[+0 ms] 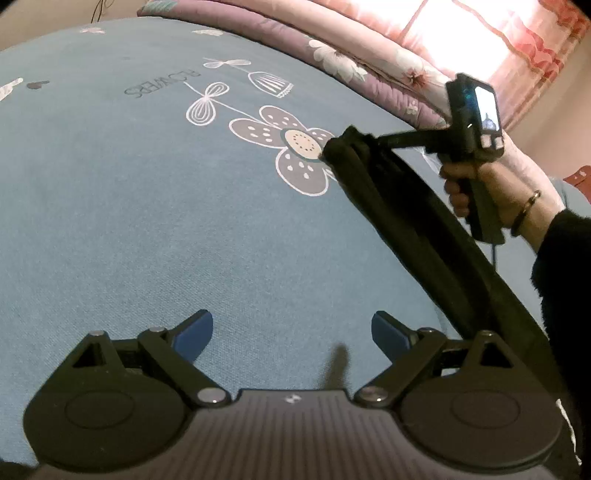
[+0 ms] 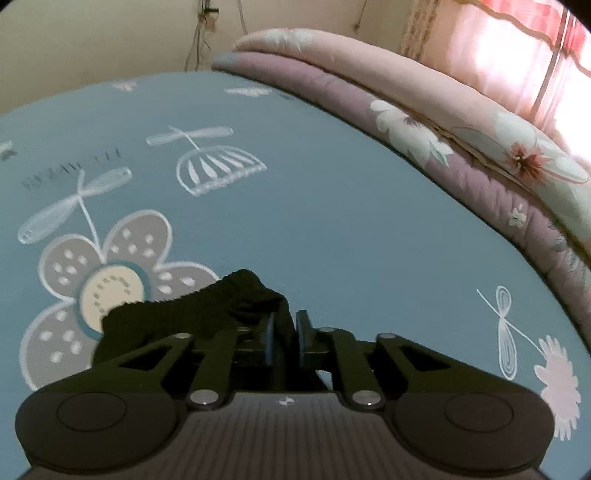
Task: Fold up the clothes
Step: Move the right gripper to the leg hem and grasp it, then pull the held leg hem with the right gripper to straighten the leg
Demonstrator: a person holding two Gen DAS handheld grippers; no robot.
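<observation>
A black garment (image 1: 402, 218) stretches in a long dark band from the lower right up to the flower print on the blue bedsheet (image 1: 147, 206). In the left wrist view my right gripper (image 1: 341, 146) pinches the garment's far end, held by a hand with a bracelet. The right wrist view shows my right gripper (image 2: 284, 332) shut on a bunched black fold of the garment (image 2: 207, 306) just above the sheet. My left gripper (image 1: 291, 332) hovers open over bare sheet, nothing between its blue pads (image 1: 195, 332); the garment passes to its right.
A folded pink and mauve floral quilt (image 2: 424, 147) lies along the bed's far right edge. Behind it hangs a bright pink curtain (image 2: 535, 48). A beige wall with dangling cords (image 2: 203, 33) stands beyond the bed. The blue sheet (image 2: 332, 206) spreads wide to the left.
</observation>
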